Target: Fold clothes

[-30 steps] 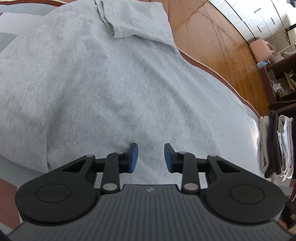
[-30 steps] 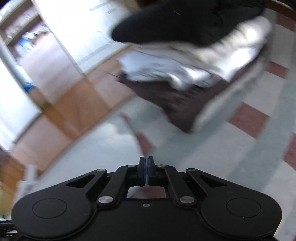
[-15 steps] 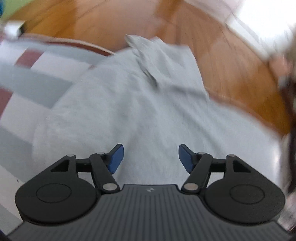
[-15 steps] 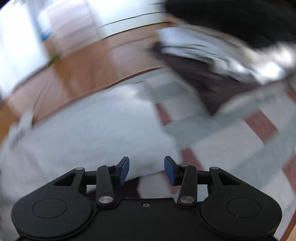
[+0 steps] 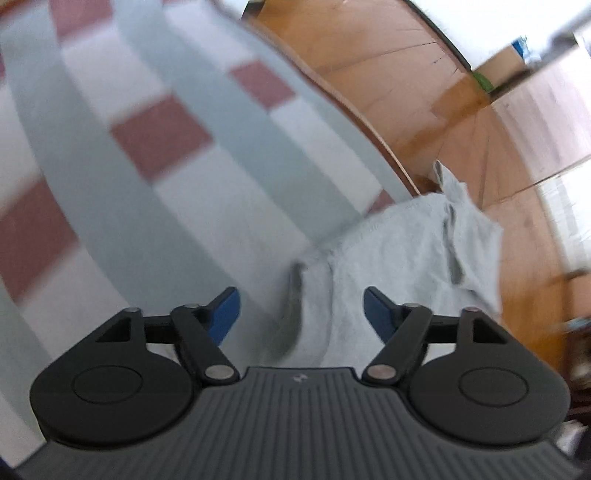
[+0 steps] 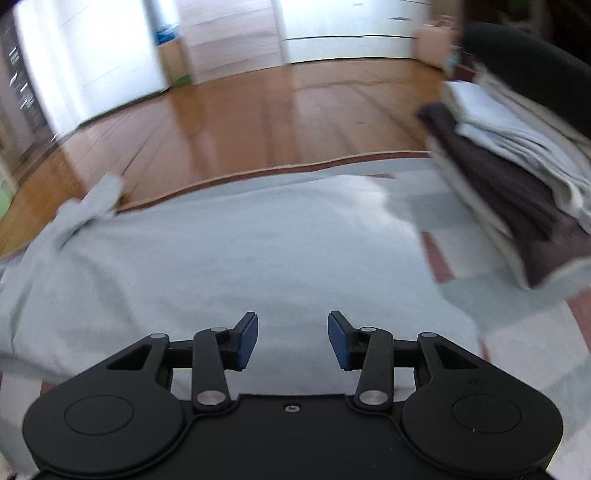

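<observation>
A light grey garment (image 6: 236, 258) lies spread flat on a checked mat (image 5: 155, 155). In the left wrist view only its left edge (image 5: 399, 258) shows, with a sleeve hanging over the mat's border onto the wood floor. My left gripper (image 5: 301, 306) hovers above that edge, its jaws opening, the blue pads clear of the cloth. My right gripper (image 6: 293, 338) stands open over the near part of the garment, with nothing pressed between its pads. Both views are blurred by motion.
A stack of folded clothes (image 6: 517, 177), dark brown, white and black, sits on the mat at the right. Wood floor (image 6: 258, 122) lies beyond the mat's far border. The mat has grey, white and dark red squares. White cupboards (image 6: 351, 26) stand at the far wall.
The left gripper swung left from the garment's middle to its edge and opened wider. The right gripper went from shut to open and turned from the clothes stack toward the grey garment.
</observation>
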